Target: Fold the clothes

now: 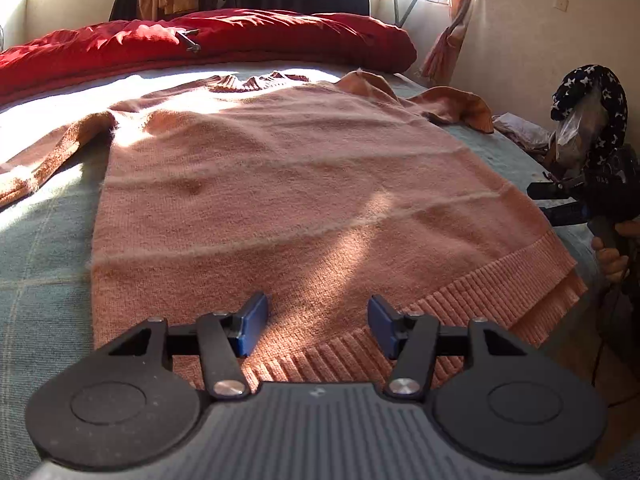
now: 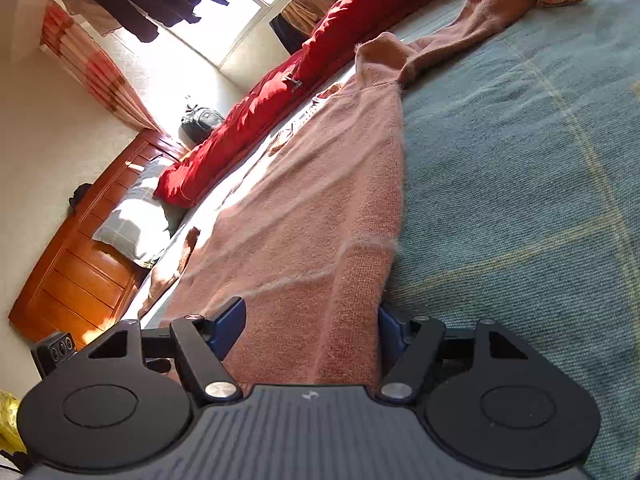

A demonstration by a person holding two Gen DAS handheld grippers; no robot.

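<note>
A sunlit bedroom holds a bed (image 1: 36, 256) covered in a pale green checked sheet, with a red duvet (image 1: 208, 40) bunched along its far side and dark clothes hanging by the window beyond. A pink knitted sweater (image 1: 280, 184) lies spread flat on the sheet, its neckline toward the duvet and its ribbed hem nearest the left wrist camera; one sleeve stretches out to the left, the other lies crumpled at the far right edge of the bed. The left claw (image 1: 318, 324) sits low over the hem with its blue pads wide apart, the knit showing between them and nothing gripped. In the right wrist view, the right claw (image 2: 312, 328) is turned on its side along the sweater's side edge, also wide open; a strip of the knit runs between its pads, though neither pad presses on it. That same claw appears in the left view at the bed's right edge, held in a person's hand (image 1: 612, 256). A wooden headboard (image 2: 76, 264) and a checked pillow (image 2: 132, 216) stand beyond the duvet.
</note>
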